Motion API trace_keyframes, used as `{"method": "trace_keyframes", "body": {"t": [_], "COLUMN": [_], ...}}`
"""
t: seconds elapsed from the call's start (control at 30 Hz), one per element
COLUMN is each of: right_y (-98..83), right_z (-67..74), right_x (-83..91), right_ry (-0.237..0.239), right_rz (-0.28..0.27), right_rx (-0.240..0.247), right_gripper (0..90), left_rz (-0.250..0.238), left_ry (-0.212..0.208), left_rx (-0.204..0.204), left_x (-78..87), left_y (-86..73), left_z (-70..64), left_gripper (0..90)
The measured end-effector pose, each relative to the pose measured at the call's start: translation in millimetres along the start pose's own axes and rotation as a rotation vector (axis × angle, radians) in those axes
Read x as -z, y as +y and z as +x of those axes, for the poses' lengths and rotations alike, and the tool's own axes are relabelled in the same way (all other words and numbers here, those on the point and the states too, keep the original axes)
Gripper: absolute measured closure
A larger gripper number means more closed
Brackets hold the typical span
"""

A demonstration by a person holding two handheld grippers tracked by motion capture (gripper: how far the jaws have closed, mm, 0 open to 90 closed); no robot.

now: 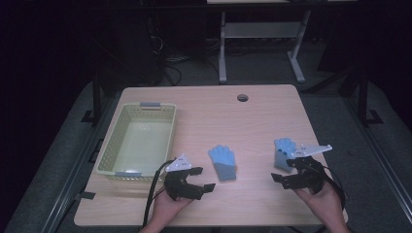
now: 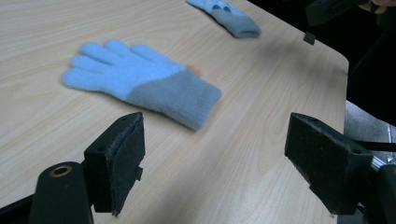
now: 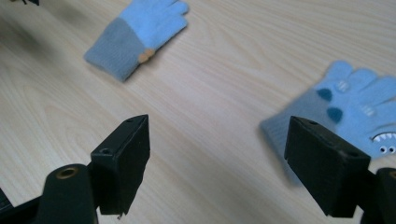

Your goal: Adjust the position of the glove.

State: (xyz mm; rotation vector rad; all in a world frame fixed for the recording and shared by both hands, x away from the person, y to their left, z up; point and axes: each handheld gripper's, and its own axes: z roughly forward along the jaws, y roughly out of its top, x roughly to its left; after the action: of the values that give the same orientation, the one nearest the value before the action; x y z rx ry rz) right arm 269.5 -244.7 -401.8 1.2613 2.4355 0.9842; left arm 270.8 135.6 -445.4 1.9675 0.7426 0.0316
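A plain light-blue knitted glove with a grey cuff [image 1: 223,162] is lying flat on the wooden table [image 1: 252,116], just right of the pale green plastic lattice basket [image 1: 138,138]. A second light-blue knitted glove [image 1: 283,152], carrying a cartoon face with eyes and teeth but no readable writing, is lying farther right of the basket. The left gripper [image 1: 203,179] is hovering near the basket's front corner, jaws standing wide apart and gripping nothing. The right gripper [image 1: 284,170] is hovering beside the patterned glove, jaws likewise spread and empty.
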Motion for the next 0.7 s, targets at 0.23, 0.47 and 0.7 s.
{"method": "trace_keyframes", "body": {"t": [0.23, 0.47, 0.7], "right_y": [20.1, 32.5, 41.7], "right_z": [-7.1, -18.3, -31.5], "right_x": [0.0, 0.0, -10.2], "right_ry": [0.002, -0.011, -0.032], "right_rz": [0.018, 0.041, 0.074], "right_rx": [0.007, 0.010, -0.008], "right_gripper": [22.3, 22.3, 23.3], "left_rz": [-0.014, -0.015, -0.017], "left_ry": [-0.001, -0.006, 0.000], "left_rx": [-0.001, 0.011, -0.009], "left_x": [1.3, -0.3, 1.2], "left_y": [-0.9, -0.7, 0.4], "left_z": [1.6, 3.3, 1.3], "left_gripper": [19.8, 19.8, 19.8]}}
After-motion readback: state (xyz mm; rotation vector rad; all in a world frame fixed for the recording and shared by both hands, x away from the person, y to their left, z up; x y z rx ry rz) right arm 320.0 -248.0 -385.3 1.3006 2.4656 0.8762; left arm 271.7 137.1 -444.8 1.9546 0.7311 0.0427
